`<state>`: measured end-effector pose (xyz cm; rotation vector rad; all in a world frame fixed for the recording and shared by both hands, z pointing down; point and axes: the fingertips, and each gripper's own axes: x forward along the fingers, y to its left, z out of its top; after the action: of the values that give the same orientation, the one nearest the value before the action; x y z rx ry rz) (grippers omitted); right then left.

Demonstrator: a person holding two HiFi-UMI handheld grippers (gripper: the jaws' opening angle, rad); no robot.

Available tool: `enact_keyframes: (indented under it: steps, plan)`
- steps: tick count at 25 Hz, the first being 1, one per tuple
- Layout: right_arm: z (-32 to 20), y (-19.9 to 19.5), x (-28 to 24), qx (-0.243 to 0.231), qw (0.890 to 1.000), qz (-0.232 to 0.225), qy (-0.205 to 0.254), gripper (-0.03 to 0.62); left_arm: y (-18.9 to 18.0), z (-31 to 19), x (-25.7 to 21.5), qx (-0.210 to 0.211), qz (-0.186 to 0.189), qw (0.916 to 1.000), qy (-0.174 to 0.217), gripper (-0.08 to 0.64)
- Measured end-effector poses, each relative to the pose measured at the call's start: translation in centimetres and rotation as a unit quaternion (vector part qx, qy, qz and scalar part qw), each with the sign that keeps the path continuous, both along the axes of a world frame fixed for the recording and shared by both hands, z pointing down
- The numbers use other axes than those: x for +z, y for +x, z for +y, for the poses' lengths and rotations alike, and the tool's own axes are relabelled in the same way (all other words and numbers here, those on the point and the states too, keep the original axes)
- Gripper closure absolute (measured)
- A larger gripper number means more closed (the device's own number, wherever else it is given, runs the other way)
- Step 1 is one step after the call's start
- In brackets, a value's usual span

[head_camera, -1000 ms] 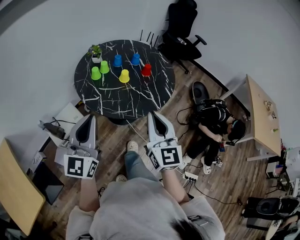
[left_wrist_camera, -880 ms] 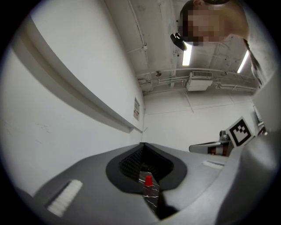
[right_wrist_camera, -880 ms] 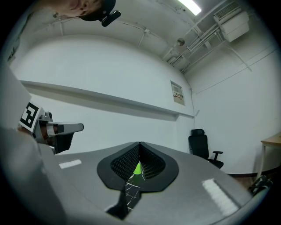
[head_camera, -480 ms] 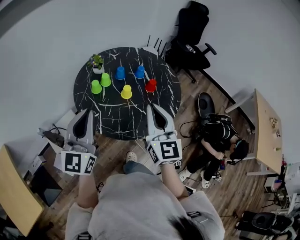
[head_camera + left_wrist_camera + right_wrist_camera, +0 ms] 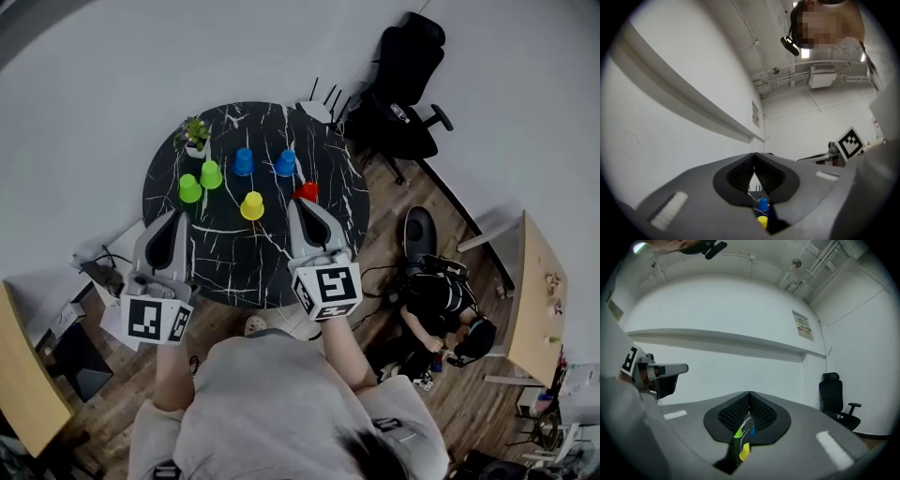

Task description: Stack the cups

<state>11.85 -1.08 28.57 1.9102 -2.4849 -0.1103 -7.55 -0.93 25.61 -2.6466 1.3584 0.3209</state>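
at the near edge of the table (image 5: 234, 267), the left gripper (image 5: 174, 217) and the right gripper (image 5: 300, 206) are held above the top, each with jaws fully closed and nothing gripped. just beyond them, the yellow cup (image 5: 251, 205) and the red cup (image 5: 307, 190) are seen; farther back are the green cups (image 5: 190, 188) and the blue cups (image 5: 244, 161), all standing apart. no cup is stacked yet, so the whole task is judged to remain.

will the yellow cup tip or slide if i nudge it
The yellow cup seems to stand wide end down, so it probably slides on the marbled table rather than tipping. It looks small and plastic, likely light. Its tapered sides may slip when pinched.
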Motion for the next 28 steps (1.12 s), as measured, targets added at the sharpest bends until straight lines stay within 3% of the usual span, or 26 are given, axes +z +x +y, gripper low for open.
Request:
enact_keyframes:
  steps: [8, 15, 19, 22, 26, 28]
  plan:
    - [-4.8, 1.4, 6.9, -0.036, 0.994, 0.0, -0.1, 0.589, 1.5, -2.9, 2.6, -0.034, -0.006, 0.9989, -0.034, 0.502]
    - [-6.2, 2.8, 12.5, -0.038, 0.985, -0.007, -0.169, 0.589, 3.2, -4.5, 5.1, -0.033, -0.021, 0.9969, -0.068, 0.502]
    - [-6.5, 4.4, 13.7, -0.019, 0.983, -0.022, -0.183, 0.588, 5.4, -5.7, 6.6, 0.001, -0.049, 0.9962, -0.071, 0.5]
    - [-6.7, 5.8, 14.3, -0.006, 0.981, -0.032, -0.189, 0.589, 7.7, -7.2, 10.1, 0.035, -0.072, 0.9917, -0.101, 0.487]
    - [-7.2, 6.2, 15.0, 0.002, 0.98, -0.031, -0.196, 0.588, 10.6, -9.4, 16.1, 0.079, -0.096, 0.9792, -0.16, 0.363]
    - [-7.5, 6.2, 15.4, 0.005, 0.98, -0.028, -0.198, 0.589, 12.0, -10.5, 19.2, 0.095, -0.116, 0.9709, -0.187, 0.334]
